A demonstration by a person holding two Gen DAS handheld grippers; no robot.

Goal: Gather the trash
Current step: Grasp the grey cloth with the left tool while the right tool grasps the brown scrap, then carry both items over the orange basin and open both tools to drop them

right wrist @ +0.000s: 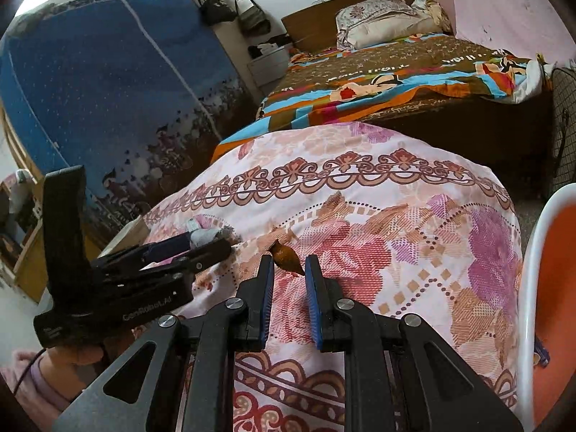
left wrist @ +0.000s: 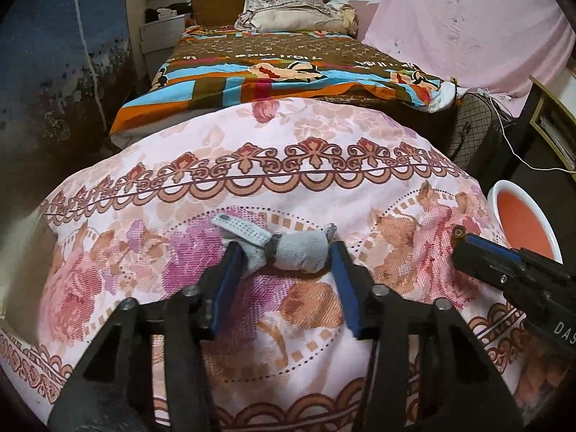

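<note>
Pink floral cloth (left wrist: pixel 288 187) covers the rounded surface under both tools. Nearest, the left tool (left wrist: pixel 284 252) stands open, its blue pads either side of a wadded grey scrap (left wrist: pixel 298 252) lying on the cloth, not yet pinched. The right tool (right wrist: pixel 289 262) is partly open around a small brown scrap (right wrist: pixel 286 257), pads just beside it; whether they touch is unclear. Judging by this, the pickup step is in hand: each tool needs to close, lift, then carry to the orange bin (left wrist: pixel 522 223) at the right edge. Beyond lies a bed (left wrist: pixel 288 61) with a bright quilt and a pillow (left wrist: pixel 284 7)
</note>
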